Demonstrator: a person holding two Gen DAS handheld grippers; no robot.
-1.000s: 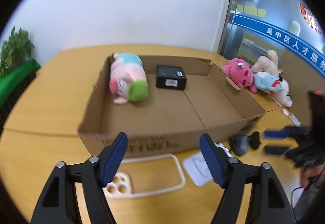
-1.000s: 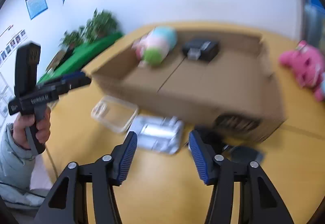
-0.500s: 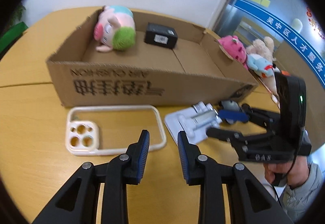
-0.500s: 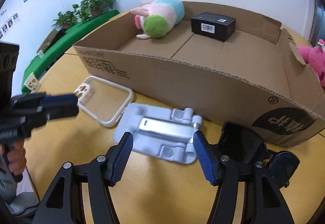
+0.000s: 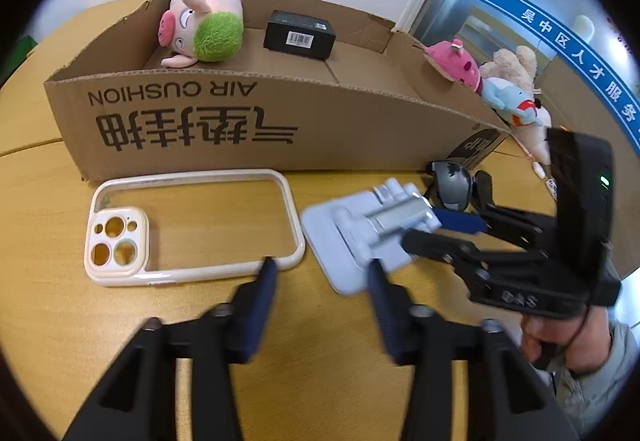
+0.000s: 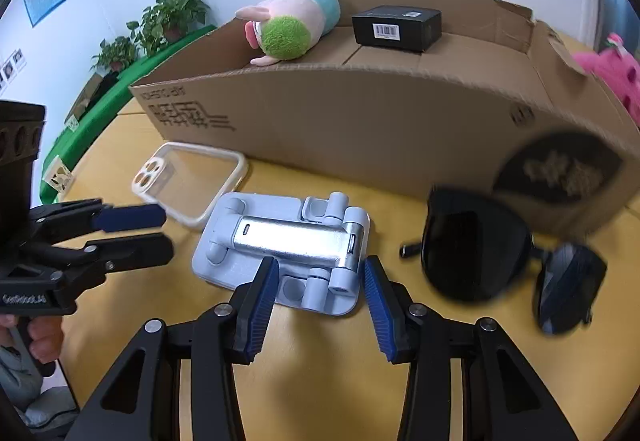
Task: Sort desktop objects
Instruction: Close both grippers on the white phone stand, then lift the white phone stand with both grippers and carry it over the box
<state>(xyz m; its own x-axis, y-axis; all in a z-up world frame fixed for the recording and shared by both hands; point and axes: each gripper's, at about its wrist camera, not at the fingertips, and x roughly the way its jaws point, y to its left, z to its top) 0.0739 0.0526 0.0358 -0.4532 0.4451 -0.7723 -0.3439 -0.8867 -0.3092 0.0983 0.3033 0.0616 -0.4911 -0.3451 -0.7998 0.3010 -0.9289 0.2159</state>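
Right wrist view shows your right gripper, jaws partly apart, just closing in and holding nothing, at 6 o'clock of the blue phone stand: push forward and squeeze while your left gripper, just reopened, stays empty.

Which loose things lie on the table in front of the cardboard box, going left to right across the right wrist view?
Clear phone case with cream rim → pale blue folding phone stand → black sunglasses.
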